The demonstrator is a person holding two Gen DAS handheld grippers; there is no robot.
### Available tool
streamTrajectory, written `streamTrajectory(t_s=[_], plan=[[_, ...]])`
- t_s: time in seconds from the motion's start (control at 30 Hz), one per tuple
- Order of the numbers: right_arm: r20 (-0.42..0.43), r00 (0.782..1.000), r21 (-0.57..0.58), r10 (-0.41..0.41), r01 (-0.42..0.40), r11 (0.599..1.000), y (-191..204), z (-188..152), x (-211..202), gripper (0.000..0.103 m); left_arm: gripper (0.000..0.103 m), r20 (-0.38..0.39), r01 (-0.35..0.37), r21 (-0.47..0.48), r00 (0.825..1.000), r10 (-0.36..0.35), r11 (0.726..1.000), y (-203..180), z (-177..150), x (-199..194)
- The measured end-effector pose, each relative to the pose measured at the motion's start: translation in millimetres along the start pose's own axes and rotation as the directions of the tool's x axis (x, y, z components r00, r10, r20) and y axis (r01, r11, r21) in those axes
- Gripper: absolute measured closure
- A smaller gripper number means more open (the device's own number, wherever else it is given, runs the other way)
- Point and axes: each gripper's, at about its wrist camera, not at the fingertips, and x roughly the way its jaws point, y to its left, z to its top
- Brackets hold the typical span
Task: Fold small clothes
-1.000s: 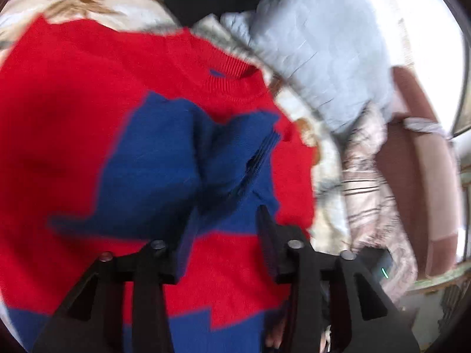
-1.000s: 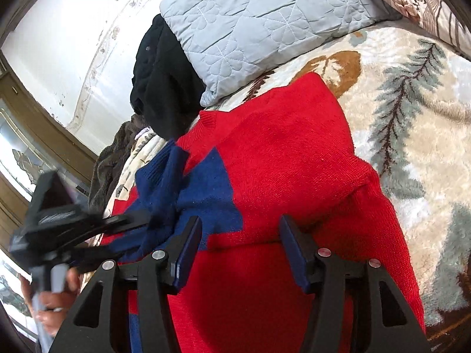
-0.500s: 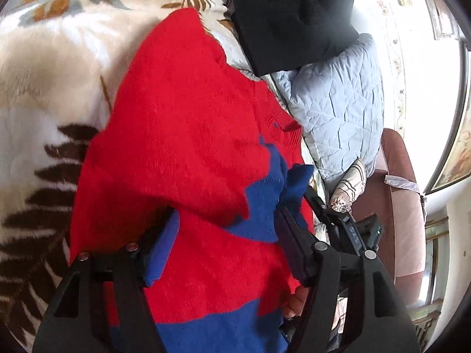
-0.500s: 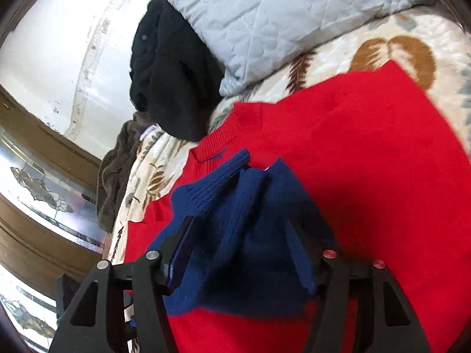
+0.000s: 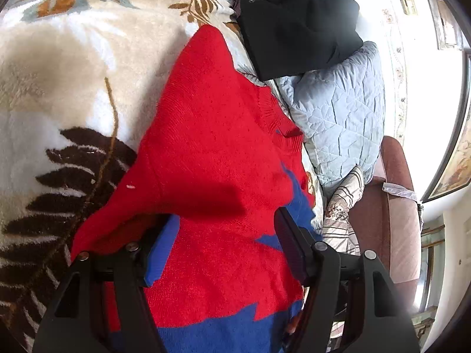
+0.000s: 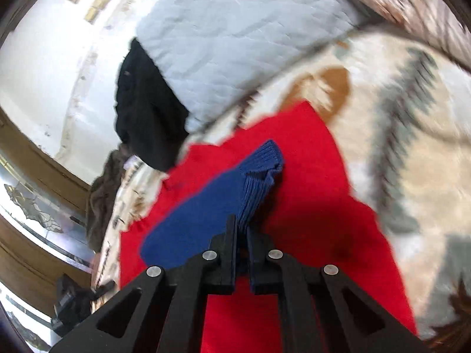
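Note:
A small red and blue knitted sweater (image 5: 212,153) lies on a leaf-patterned blanket (image 5: 59,88); it also shows in the right wrist view (image 6: 309,206). My left gripper (image 5: 223,235) is open, low over the sweater's left side near its folded red sleeve. My right gripper (image 6: 241,235) is shut on the blue ribbed sleeve cuff (image 6: 259,176), which stands up from between the jaws over the sweater's body.
A light blue quilted pillow (image 5: 338,111) and a black garment (image 5: 294,20) lie beyond the sweater's collar. A brown armchair (image 5: 397,220) stands at the right. A dark brown garment (image 6: 103,194) lies at the blanket's far left edge.
My right gripper has shut on the blue sleeve cuff and moved with it. My left gripper has let go of the blue sleeve and moved to the sweater's left side, staying open.

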Motion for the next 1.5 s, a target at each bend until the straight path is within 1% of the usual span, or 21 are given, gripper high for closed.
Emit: streamTrajectory(t_s=[0.13,0.17,0.2,0.3,0.33,0.37,0.4,0.53,0.6,0.67,0.77,0.9,1.0,1.03,1.07,1.1,1.17,1.27,1.37,1.43,1.5], plan=[[0.015,0.999,0.119,0.044,-0.045,0.992,-22,-3,-8,0.081,0.039,0.010,-0.014,0.010,1.000,0.014,1.000,-1,-1,0],[0.037,0.997,0.167,0.063,-0.068,0.984,-27,0,-9,0.062,0.039,0.011,-0.017,0.013,1.000,0.017,1.000,-2,-1,1],[0.058,0.995,0.212,0.075,-0.086,0.973,-32,2,-8,0.055,0.039,0.013,-0.019,0.015,1.000,0.019,1.000,-2,-1,1],[0.048,0.996,0.254,0.082,-0.091,0.963,-30,12,6,0.058,0.040,0.021,-0.023,0.024,1.000,0.022,0.999,-3,0,1],[0.025,0.997,0.226,0.075,-0.079,0.971,-24,17,12,0.067,0.040,0.024,-0.024,0.027,0.999,0.024,0.999,-3,1,0],[0.001,0.998,0.176,0.059,-0.058,0.983,-15,22,14,0.098,0.040,0.024,-0.027,0.028,0.999,0.026,0.999,-4,1,1],[-0.002,0.999,0.116,0.036,-0.035,0.993,-4,29,14,0.098,0.040,0.023,-0.027,0.028,0.999,0.026,0.999,-3,2,1],[0.156,0.987,0.005,0.032,-0.033,0.999,14,46,-15,0.099,0.040,0.012,-0.016,0.013,1.000,0.016,1.000,-1,4,3],[0.131,0.990,0.007,-0.055,0.055,0.998,0,49,-5,0.099,0.041,0.006,-0.022,0.016,1.000,0.022,1.000,-2,4,4],[0.008,0.986,0.024,-0.169,0.169,0.985,-22,45,20,0.098,0.041,0.004,-0.031,0.031,1.000,0.030,0.999,-4,2,3],[0.039,0.989,0.056,-0.146,0.143,0.988,-24,42,5,0.089,0.041,-0.011,-0.014,0.075,1.000,0.014,0.997,-16,-8,-2],[0.151,0.987,0.029,-0.060,0.056,0.998,-6,38,-29,0.085,0.041,0.001,0.052,0.277,0.999,-0.054,0.960,-59,-28,-12],[0.072,0.997,-0.048,-0.035,0.039,0.998,5,31,-12,0.081,0.040,0.107,-0.113,0.333,0.991,0.082,0.936,-65,-22,-9],[0.033,0.998,-0.064,-0.060,0.062,0.996,6,27,-2,0.079,0.040,0.101,-0.177,0.306,0.983,0.153,0.936,-56,-16,1],[-0.043,0.993,-0.078,-0.108,0.105,0.991,5,24,19,0.086,0.040,0.060,-0.222,0.271,0.975,0.214,0.937,-44,-10,14],[-0.091,0.985,-0.092,-0.150,0.141,0.986,1,19,31,0.087,0.043,0.039,-0.208,0.255,0.978,0.205,0.944,-36,-7,19],[-0.057,0.987,-0.109,-0.151,0.144,0.984,10,18,22,0.081,0.043,0.057,-0.188,0.250,0.982,0.179,0.950,-40,-7,12],[-0.060,0.994,-0.109,-0.090,0.083,0.991,21,15,-1,0.080,0.041,0.051,-0.174,0.310,0.985,0.167,0.935,-48,-13,11],[-0.112,0.984,-0.163,-0.138,0.119,0.979,21,-2,-10,0.067,0.040,0.026,-0.241,0.355,0.968,0.248,0.903,-47,-25,27],[-0.202,0.952,-0.214,-0.228,0.184,0.959,9,-18,1,0.072,0.038,0.052,-0.300,0.418,0.950,0.307,0.858,-60,-38,30],[-0.179,0.956,-0.237,-0.233,0.188,0.953,18,-20,-6,0.072,0.038,0.022,-0.316,0.440,0.939,0.342,0.840,-64,-47,28]])
